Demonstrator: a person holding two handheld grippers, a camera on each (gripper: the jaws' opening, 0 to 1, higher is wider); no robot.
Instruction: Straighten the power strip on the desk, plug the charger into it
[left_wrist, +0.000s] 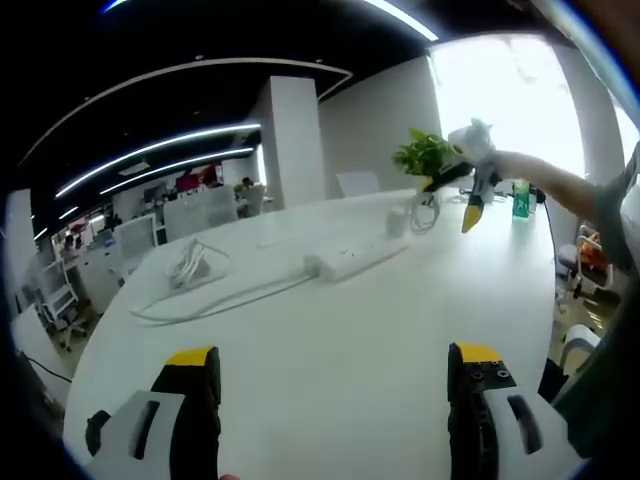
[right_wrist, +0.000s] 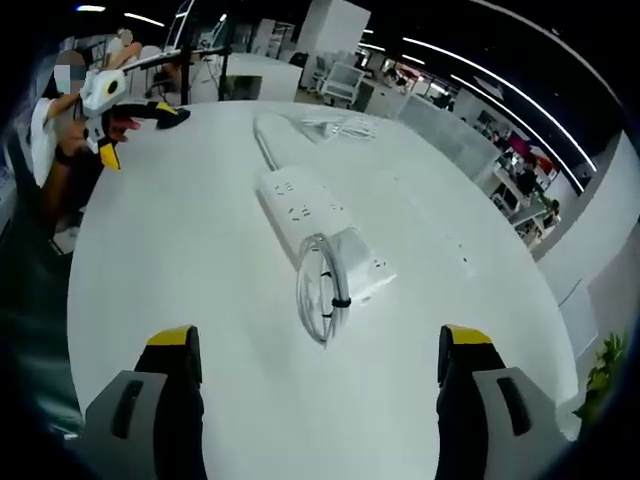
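A white power strip (left_wrist: 352, 260) lies slantwise on the white desk (left_wrist: 330, 340), its cord trailing left to a loose bundle (left_wrist: 190, 266). At its far end sits a white charger (left_wrist: 400, 222) with a looped cable. My left gripper (left_wrist: 332, 378) stands open low over the near desk, nothing between its jaws. The right gripper (left_wrist: 470, 195) hovers beyond the strip, a person's arm behind it. In the right gripper view the power strip (right_wrist: 298, 208) runs away from me, and the charger (right_wrist: 348, 250) rests on its near end with the tied cable loop (right_wrist: 320, 292). My right gripper (right_wrist: 320, 372) is open above the desk.
A potted plant (left_wrist: 425, 155) and a green bottle (left_wrist: 520, 198) stand at the desk's far right. The left gripper (right_wrist: 105, 98) shows at the desk's far left edge, held by a person. Office desks and chairs lie beyond. The desk edge (right_wrist: 75, 290) curves along the left.
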